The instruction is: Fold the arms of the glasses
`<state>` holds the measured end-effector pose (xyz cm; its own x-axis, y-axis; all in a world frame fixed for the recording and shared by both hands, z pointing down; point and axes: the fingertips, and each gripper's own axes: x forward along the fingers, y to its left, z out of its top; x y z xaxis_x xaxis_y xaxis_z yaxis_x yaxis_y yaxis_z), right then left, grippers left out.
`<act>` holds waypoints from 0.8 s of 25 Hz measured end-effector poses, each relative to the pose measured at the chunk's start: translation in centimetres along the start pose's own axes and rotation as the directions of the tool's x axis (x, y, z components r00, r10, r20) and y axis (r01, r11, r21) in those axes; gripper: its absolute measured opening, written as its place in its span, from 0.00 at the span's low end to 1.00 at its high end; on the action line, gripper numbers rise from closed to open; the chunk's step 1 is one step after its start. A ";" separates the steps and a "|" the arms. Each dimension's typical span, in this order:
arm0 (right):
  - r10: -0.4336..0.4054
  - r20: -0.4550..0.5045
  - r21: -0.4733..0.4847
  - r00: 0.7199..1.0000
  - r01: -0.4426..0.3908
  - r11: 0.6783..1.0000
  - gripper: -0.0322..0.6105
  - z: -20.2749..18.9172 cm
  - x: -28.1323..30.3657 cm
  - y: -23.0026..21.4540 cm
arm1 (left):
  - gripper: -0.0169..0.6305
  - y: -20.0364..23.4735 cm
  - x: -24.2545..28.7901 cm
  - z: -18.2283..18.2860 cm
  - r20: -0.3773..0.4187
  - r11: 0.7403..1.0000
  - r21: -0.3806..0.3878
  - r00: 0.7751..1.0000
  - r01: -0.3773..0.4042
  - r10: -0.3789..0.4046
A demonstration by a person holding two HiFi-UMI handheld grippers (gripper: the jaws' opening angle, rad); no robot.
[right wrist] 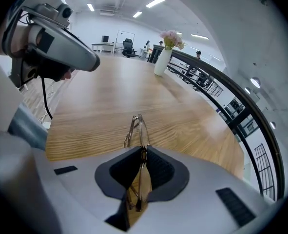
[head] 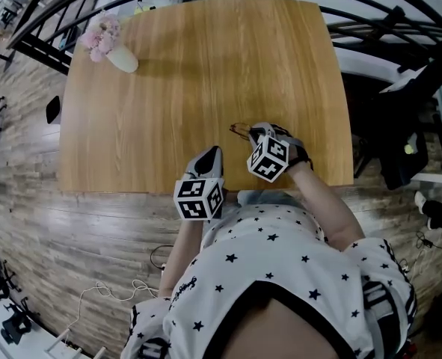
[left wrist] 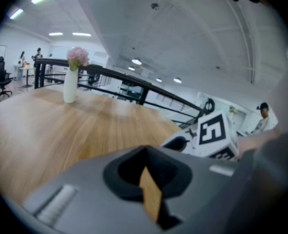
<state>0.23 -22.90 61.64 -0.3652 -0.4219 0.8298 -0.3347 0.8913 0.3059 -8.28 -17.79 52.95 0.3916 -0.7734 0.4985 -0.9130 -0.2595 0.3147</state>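
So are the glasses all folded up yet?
Nearly, it seems. The glasses look flat, with the arms lying against the frame, so the folding looks done. The right gripper is shut on them over the table. The left gripper is shut and empty. What's probably left is to set them down and let go.

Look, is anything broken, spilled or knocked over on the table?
Nothing stands out. The glasses look whole, pinched edge-on in the right gripper over the wooden table. The white flower vase stands upright near the far corner, and nothing is spilled.
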 end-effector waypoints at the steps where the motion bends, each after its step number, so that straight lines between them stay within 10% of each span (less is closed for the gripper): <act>1: 0.004 -0.002 0.002 1.000 -0.004 1.000 0.08 -0.1 0.1 0.2 | 0.04 0.0 -0.1 -0.1 -0.003 1.000 0.001 1.000 0.003 -0.003; 20: -0.141 -0.002 0.096 0.990 0.140 0.985 0.20 0.3 -1.2 2.7 | 0.04 1.3 -5.7 -1.5 0.026 0.999 -0.011 0.999 0.037 -0.037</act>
<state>-0.47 -19.98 61.32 -0.3124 -0.5428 0.7796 -0.4645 0.8032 0.3731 -11.56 -12.89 51.74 0.4222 -0.7779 0.4654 -0.8965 -0.2821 0.3417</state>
